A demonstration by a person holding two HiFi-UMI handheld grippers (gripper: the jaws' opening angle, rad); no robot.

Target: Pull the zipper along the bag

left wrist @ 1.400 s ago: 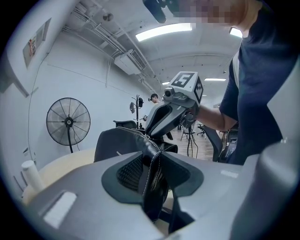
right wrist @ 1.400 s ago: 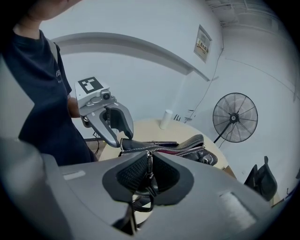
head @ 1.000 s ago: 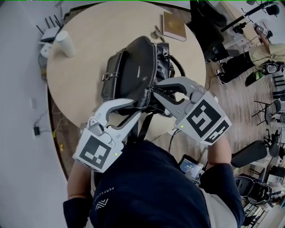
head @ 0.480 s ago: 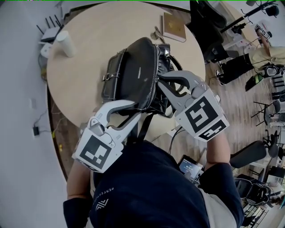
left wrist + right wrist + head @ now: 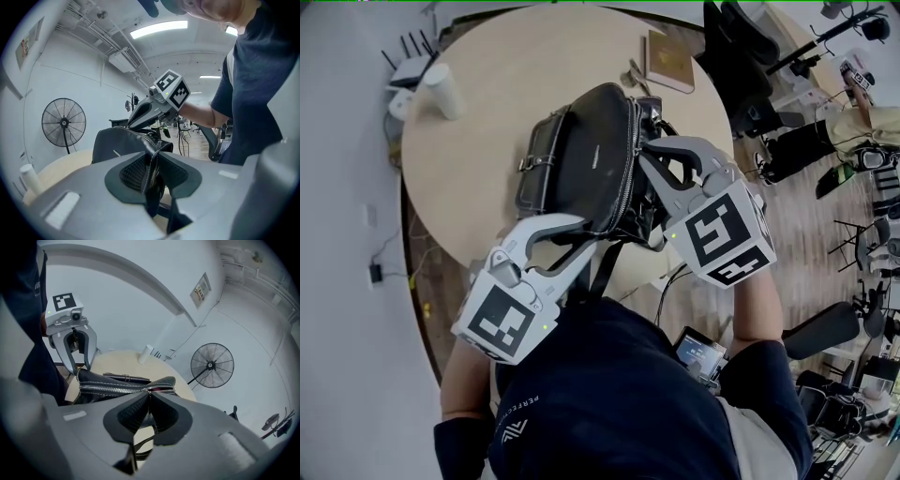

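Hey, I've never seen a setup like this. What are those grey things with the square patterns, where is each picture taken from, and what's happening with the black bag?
Those grey things are hand-held claws; a person holds one in each hand. The patterned cubes are part of them. One view comes from a camera on the person's head, looking down; the other two come from cameras riding on each claw. A black bag lies on a round table, with a white cup and a brown book. The left claw pinches the bag's near end. The right claw is closed on what looks like the zipper pull. Both claws' jaws have just been closing.
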